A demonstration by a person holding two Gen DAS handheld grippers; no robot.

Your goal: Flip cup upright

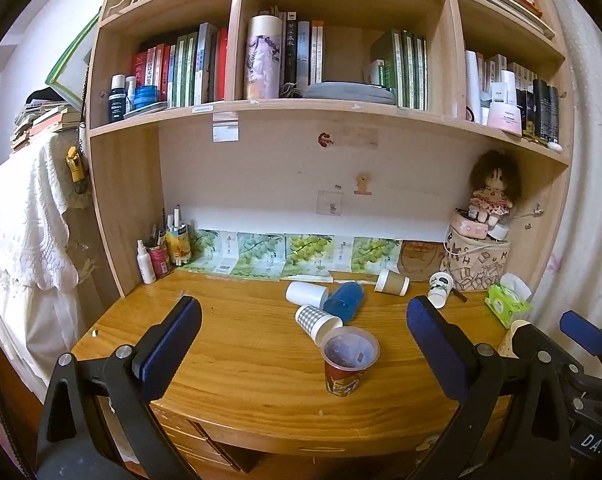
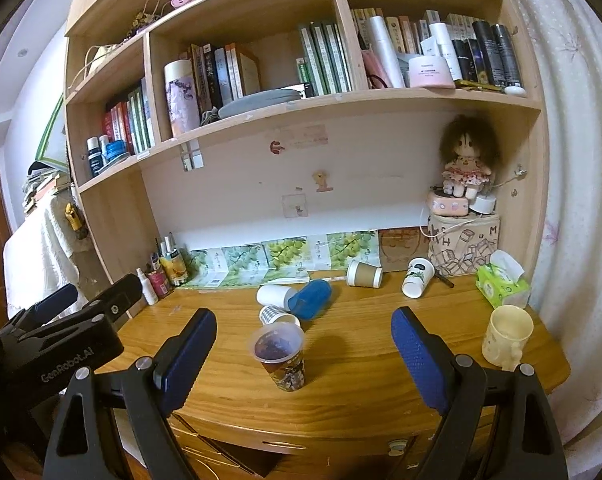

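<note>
My left claw (image 1: 303,340) and my right claw (image 2: 303,344) are both wide open, holding nothing. The red cup (image 1: 347,362) stands upright near the front of the wooden desk (image 1: 241,352). Behind it, a checked cup (image 1: 317,320), a white cup (image 1: 305,293) and a blue cup (image 1: 345,300) lie tipped over together. Shelves (image 1: 301,106) of books (image 1: 189,68) rise above.

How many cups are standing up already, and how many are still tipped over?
Two look done: the printed cup and the cream mug stand upright on the desk. Nothing is in hand: the left gripper and right gripper are both open and empty. Left to flip: the white cup, blue cup, checked cup, brown cup and leaf-print cup, all lying on their sides.
</note>
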